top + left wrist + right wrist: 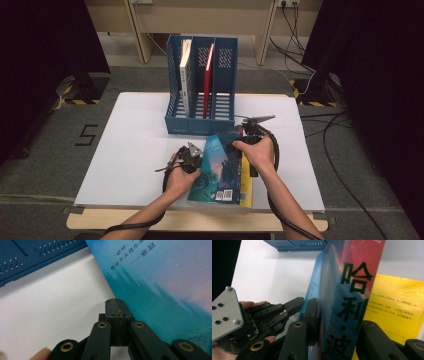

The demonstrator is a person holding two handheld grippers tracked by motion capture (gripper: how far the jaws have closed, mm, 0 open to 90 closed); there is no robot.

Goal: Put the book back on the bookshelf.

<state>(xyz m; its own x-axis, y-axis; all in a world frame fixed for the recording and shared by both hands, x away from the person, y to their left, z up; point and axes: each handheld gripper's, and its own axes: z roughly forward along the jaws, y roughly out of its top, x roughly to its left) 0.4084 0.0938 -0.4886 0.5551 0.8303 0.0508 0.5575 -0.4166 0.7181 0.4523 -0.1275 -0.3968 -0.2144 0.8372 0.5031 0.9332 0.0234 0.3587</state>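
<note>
Where my left hand-held gripper (pixel 192 161) rests on the white surface (pixel 135 145), its jaws are pressed together with nothing between them, the tips just beside the left edge of the blue book (pixel 222 167); the left gripper view shows the joined pads (pixel 117 315) against that edge of the cover (pixel 162 290). Centre: I see the blue book tilted up on its side, spine toward my right hand-held gripper (pixel 245 145), whose jaws pinch it across its thickness; in the right gripper view the printed spine (pixel 349 302) stands between the two black jaws. Beneath and to the right lies a yellow book (pixel 246 182), flat on the surface (pixel 397 307). Behind, a blue file rack (pixel 202 85) holds a white book (pixel 186 75) and a red book (pixel 208 77) upright in separate compartments.
</note>
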